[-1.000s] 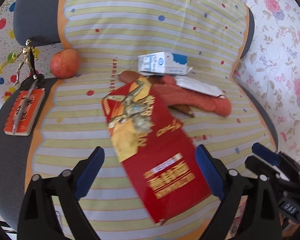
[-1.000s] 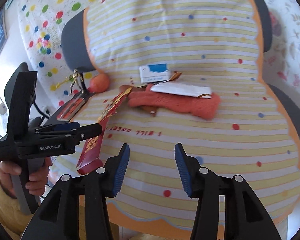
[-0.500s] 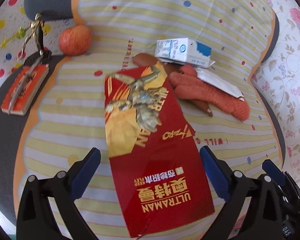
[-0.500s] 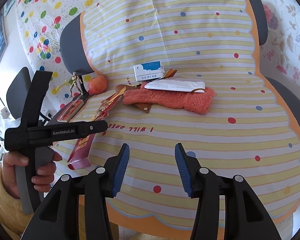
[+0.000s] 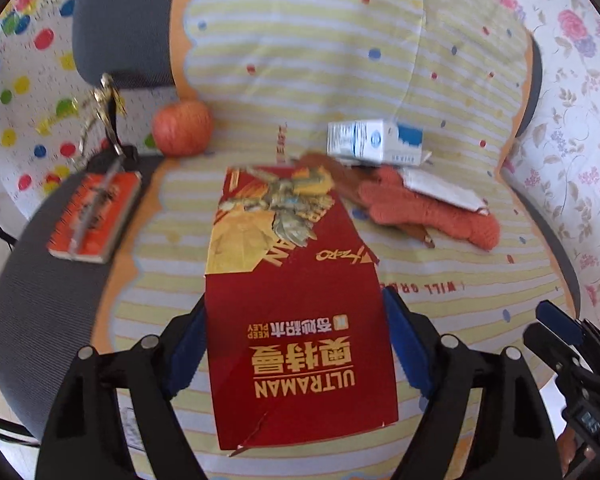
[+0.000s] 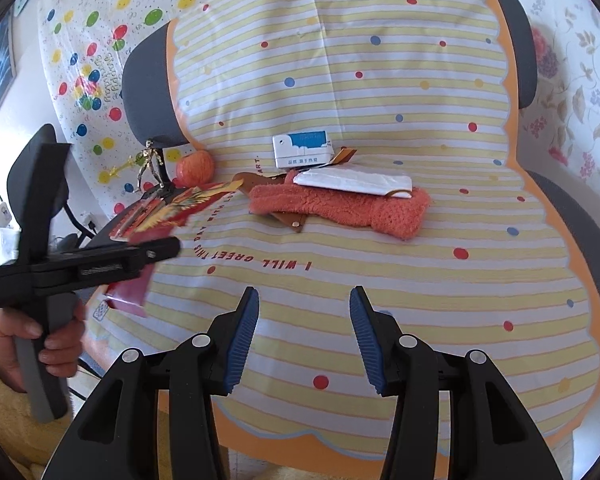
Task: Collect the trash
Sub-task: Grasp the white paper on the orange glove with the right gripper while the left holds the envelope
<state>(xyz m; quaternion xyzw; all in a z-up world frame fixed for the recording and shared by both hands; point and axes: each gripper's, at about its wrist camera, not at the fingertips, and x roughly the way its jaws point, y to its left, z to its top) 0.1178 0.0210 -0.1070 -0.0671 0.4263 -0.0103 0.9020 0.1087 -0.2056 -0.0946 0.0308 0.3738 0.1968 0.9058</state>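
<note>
A flattened red Ultraman box (image 5: 296, 320) lies on the striped cloth, its near end between my left fingers. My left gripper (image 5: 296, 348) is open, one blue pad on each side of the box, close to its edges; contact cannot be told. In the right wrist view the box (image 6: 168, 216) shows at the left behind the left gripper's body. A white and blue carton (image 5: 374, 142) lies farther back, also in the right wrist view (image 6: 302, 149). A white wrapper (image 6: 352, 180) rests on an orange sock (image 6: 340, 208). My right gripper (image 6: 304, 336) is open and empty above the cloth.
An apple (image 5: 182, 126), a gold figurine (image 5: 108, 108) and an orange notebook with a pen (image 5: 96, 216) sit at the left. A brown leather piece (image 6: 288, 220) lies under the sock. The grey chair seat (image 5: 40, 300) borders the cloth. The right gripper shows at lower right (image 5: 572, 344).
My left gripper has moved forward and straightened over the red box, so its near end now lies between the pads. My right gripper has stayed open and nearly still.
</note>
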